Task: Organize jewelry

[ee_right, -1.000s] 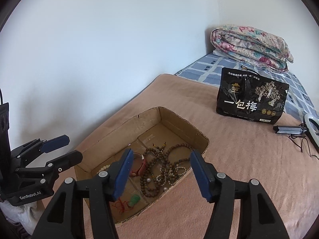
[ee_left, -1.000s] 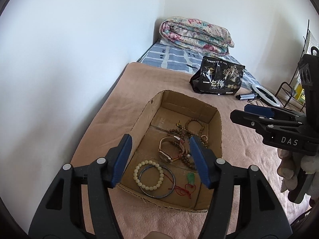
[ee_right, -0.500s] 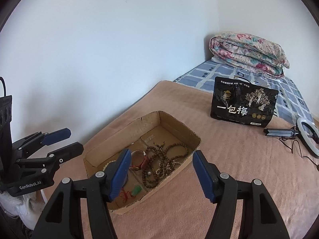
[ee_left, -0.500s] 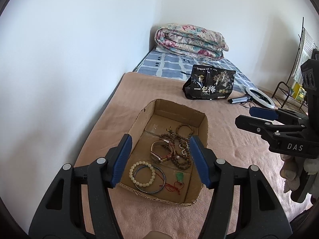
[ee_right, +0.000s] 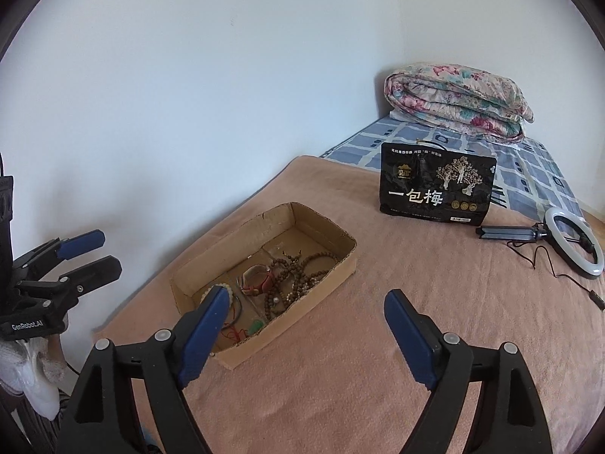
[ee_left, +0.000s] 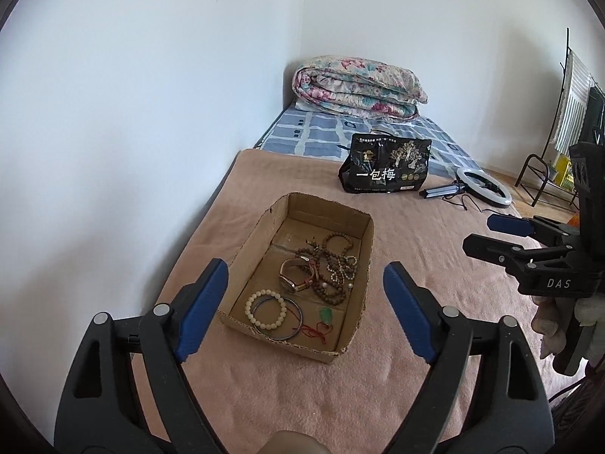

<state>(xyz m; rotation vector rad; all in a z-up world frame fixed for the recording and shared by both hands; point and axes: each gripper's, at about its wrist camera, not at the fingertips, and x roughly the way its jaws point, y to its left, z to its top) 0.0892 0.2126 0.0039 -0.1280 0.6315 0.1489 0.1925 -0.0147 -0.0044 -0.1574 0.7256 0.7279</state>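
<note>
The cardboard box [ee_left: 332,223] sits on my pinkish-brown blanket [ee_left: 416,265], close to the wall-side edge of the bed, and all the jewelry lies inside it. Nearest me are a cream bead bracelet [ee_left: 266,314] overlapping a thin metal bangle [ee_left: 295,321], and beside them a green pendant on a red cord [ee_left: 326,316]. Further in lie a wristwatch [ee_left: 293,276] and a tangle of brown bead strings [ee_left: 336,265]; I cannot separate those strands from one another.

My left gripper [ee_left: 304,304] hovers above the near end of the box, angled down at it, its blue pads spread wide with nothing between them but air; its jaws have just been opening. My right gripper [ee_right: 306,331] hangs over the blanket just right of the box, also tilted down, and its jaws too have just been opening and are empty. In the right wrist view its left pad covers part of the cream bracelet. Each tool shows at the edge of the other's view, with a white-gloved hand under it, cut off by the frame.

Beyond the box stand a black snack bag [ee_right: 435,189], a ring light [ee_right: 574,244] with its folded stand and trailing cable, and a rolled floral quilt [ee_right: 457,100] on a blue checked sheet [ee_left: 321,136]. A metal rack at the far right is only partly in frame.
</note>
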